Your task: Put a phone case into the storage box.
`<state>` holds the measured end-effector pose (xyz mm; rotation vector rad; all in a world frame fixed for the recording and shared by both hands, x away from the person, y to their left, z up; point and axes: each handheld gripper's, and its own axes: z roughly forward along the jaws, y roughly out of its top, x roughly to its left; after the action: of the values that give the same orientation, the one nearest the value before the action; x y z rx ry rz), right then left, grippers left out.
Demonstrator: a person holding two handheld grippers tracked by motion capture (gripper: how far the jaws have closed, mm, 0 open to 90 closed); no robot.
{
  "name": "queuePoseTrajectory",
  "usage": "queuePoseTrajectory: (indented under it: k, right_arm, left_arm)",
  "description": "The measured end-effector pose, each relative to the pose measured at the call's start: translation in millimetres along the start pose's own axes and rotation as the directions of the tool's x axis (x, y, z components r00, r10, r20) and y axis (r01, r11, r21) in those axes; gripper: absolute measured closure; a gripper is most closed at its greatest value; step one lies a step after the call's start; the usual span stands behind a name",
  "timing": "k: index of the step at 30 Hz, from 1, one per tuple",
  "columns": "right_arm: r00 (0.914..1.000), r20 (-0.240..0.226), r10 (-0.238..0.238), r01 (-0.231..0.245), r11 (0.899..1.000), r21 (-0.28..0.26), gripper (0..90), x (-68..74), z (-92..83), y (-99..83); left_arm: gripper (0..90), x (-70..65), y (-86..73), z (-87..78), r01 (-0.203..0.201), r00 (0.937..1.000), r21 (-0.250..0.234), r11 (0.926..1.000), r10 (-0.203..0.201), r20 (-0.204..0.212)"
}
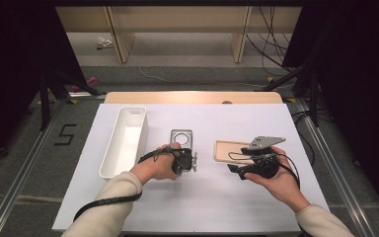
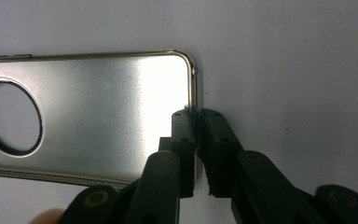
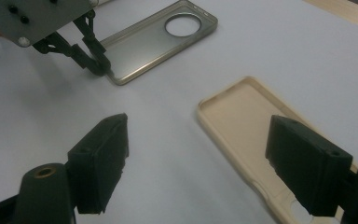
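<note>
The silver case (image 2: 98, 107) lies flat on the white table (image 1: 202, 207), inner side up, near the table's middle, between the white bin (image 1: 124, 140) and the beige case (image 1: 224, 149). Its round camera hole sits at the far end in the high view, away from the person. Its metal rim catches the light in the left gripper view, brightest along the short near edge.

The left gripper (image 2: 196, 140) has that short near edge between its jaws. The two black pads are pressed together on the rim, one inside the case and one outside, close to a corner. In the right gripper view the same grip shows from the side, with the left gripper's tips (image 3: 100, 67) down on the end of the silver case (image 3: 158, 39). The case rests on the table, not lifted.

The beige case (image 3: 242, 135) lies to the right of the silver one, also hollow side up, well apart from it. The right gripper (image 3: 200, 163) hangs just over its near end with the jaws spread wide and nothing between the pads; the right-hand pad is above the beige rim, and I cannot tell whether it touches.

The bin stands lengthwise at the left, just beside the silver case.
</note>
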<state>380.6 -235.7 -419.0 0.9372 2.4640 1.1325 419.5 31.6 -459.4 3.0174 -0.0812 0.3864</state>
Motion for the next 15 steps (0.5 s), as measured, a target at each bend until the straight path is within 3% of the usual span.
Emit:
queuePoseTrajectory:
  k: [15]
  right_arm:
    - [1.0000,0.004,0.001,-0.001,1.000,-0.001,22.2,-0.8,-0.1,0.1]
  left_arm:
    - [88.4,-2.9,-2.2,-0.8,0.013,0.9999,-0.015,0.9998,-0.014,-0.007]
